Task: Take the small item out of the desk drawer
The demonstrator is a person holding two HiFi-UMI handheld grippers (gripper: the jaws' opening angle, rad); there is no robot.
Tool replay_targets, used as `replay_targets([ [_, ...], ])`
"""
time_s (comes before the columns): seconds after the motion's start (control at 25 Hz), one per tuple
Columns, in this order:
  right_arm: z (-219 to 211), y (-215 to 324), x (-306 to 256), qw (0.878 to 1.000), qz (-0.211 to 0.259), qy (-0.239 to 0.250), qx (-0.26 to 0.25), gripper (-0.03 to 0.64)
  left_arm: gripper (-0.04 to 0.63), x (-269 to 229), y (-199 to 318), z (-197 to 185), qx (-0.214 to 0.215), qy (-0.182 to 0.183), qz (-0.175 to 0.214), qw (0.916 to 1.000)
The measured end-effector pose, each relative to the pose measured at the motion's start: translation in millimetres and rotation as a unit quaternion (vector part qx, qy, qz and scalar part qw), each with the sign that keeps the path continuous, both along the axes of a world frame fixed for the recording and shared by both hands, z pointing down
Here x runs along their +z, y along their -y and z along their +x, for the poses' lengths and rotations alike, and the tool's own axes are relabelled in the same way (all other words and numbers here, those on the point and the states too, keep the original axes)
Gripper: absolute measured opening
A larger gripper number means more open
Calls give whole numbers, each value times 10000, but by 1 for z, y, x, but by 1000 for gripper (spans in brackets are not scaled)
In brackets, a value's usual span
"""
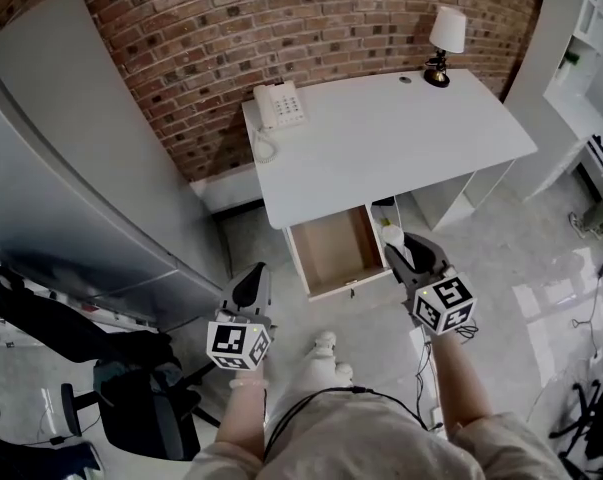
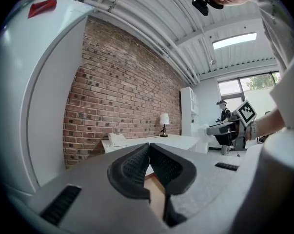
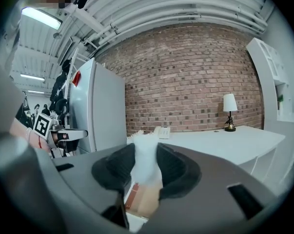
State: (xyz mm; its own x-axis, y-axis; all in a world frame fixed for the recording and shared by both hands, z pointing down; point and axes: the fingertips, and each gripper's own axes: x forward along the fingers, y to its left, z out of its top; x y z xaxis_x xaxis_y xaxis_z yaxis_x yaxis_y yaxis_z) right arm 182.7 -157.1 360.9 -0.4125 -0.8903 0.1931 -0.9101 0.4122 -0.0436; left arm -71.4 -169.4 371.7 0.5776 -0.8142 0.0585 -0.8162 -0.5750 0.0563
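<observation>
R gripper (image 1: 397, 252) is clamped on the small white item (image 3: 146, 164). The item looks soft w/ a ragged top edge. It sticks up btw the two dark pads (image 3: 112, 172), & they press on it from both sides. In the head view this gripper is right of centre, just beside the right edge of the drawer (image 1: 331, 248). The item shows there as a pale bit at the gripper's tip. So the item is out of the drawer, up in the gripper.

L gripper (image 2: 149, 151) has its jaws together, tips touching, nothing btw them. In the head view it is low & left of centre, apart from the drawer. Each gripper has a cube (image 1: 238, 343) w/ black & white squares at its back end.

The drawer is pulled open in the middle of the frame, & its brown wood floor shows. It hangs under the front edge of the white desk (image 1: 401, 148). On the desk are a white phone (image 1: 279, 105) at the upper left corner & a small lamp (image 1: 445, 43) w/ a white shade near the top of the frame.

Behind the desk is a red brick wall (image 1: 281, 18). A big grey cabinet (image 1: 71, 168) fills the left side. A black chair (image 1: 131, 398) is at lower left. White shelves (image 1: 591, 48) are at upper right.
</observation>
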Motion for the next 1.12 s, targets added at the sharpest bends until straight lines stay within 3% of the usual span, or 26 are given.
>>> replay_targets([
  [1.12, 41, -7, -31, 9982, 349, 206, 451, 150, 5, -31, -4, 7, -73, 52, 237, 9997],
])
